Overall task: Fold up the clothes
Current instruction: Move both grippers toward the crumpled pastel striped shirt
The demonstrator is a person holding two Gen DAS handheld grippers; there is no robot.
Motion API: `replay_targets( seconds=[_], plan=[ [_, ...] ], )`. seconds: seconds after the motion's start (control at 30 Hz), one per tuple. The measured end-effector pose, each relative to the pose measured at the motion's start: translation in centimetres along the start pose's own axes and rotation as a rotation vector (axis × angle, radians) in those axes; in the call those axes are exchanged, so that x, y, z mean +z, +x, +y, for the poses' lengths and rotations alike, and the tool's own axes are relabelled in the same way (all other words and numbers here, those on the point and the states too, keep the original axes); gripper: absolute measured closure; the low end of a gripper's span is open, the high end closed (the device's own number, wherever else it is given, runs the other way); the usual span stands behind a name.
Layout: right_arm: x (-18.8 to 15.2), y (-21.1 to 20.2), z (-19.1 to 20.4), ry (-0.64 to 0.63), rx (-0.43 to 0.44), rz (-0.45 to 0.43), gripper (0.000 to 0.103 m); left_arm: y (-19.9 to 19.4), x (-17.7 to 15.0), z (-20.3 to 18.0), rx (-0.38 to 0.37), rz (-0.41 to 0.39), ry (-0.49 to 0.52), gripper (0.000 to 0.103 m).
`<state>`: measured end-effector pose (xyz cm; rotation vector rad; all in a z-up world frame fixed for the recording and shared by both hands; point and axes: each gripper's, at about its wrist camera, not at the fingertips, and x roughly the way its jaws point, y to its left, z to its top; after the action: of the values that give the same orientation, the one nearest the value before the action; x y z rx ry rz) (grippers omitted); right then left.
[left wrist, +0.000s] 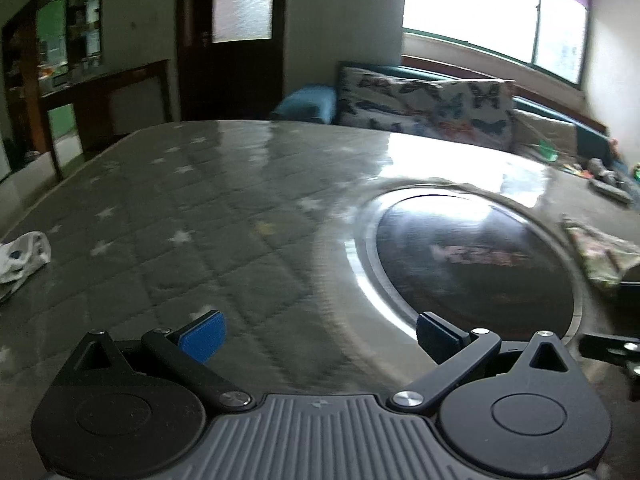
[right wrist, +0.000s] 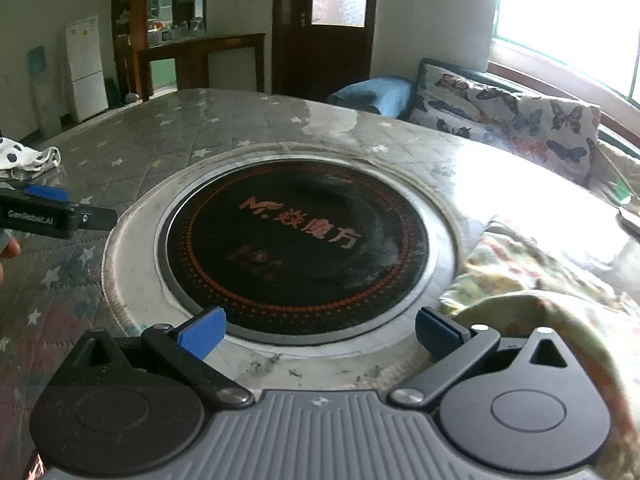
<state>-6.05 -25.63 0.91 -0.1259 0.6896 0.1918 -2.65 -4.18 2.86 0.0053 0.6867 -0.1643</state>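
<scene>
A floral green-yellow garment [right wrist: 532, 276] lies crumpled on the table at the right, just beyond my right gripper's right finger; it also shows in the left wrist view [left wrist: 600, 252]. A white cloth with dark dots [right wrist: 24, 156] lies at the table's far left, also in the left wrist view [left wrist: 22, 258]. My left gripper [left wrist: 320, 338] is open and empty above the table. My right gripper [right wrist: 320, 334] is open and empty over the hob's near rim. The left gripper also shows at the left of the right wrist view [right wrist: 56, 208].
A round black induction hob [right wrist: 296, 244] with a metal ring is set into the table, which is covered by a grey quilted star-pattern cloth [left wrist: 180, 208] under clear plastic. A butterfly-print sofa [right wrist: 520, 120] stands behind. Small items [left wrist: 604, 180] lie at the far right.
</scene>
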Motion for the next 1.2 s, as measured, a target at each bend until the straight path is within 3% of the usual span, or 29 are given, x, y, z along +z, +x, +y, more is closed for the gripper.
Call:
replay_targets(
  seconds=[0.3,0.57,0.77,1.07,1.2],
  plan=[
    [-0.7,-3.5,-1.8,0.039,-0.035,-0.013,0.01,-2.1,0.8,-5.1,-0.151,0.004,0.09,0.0],
    [-3.0,-7.1,-4.4,0.109,-0.077,0.0,0.02,-2.0,0.9,-9.5,-0.235,0.041,0.175,0.0],
    [-4.6,-9.4,-5.7,0.134,-0.114,-0.004,0.02,-1.9,0.9,-12.8,-0.298,0.068,0.238,0.0],
    [-5.9,-12.5,-7.2,0.175,-0.192,-0.055,0.02,-1.9,1.1,-15.1,-0.321,0.092,0.283,0.0],
    [-6.0,-12.6,-9.0,0.211,-0.235,-0.059,0.025,-1.8,1.1,-15.5,-0.328,0.099,0.296,0.0]
  ],
)
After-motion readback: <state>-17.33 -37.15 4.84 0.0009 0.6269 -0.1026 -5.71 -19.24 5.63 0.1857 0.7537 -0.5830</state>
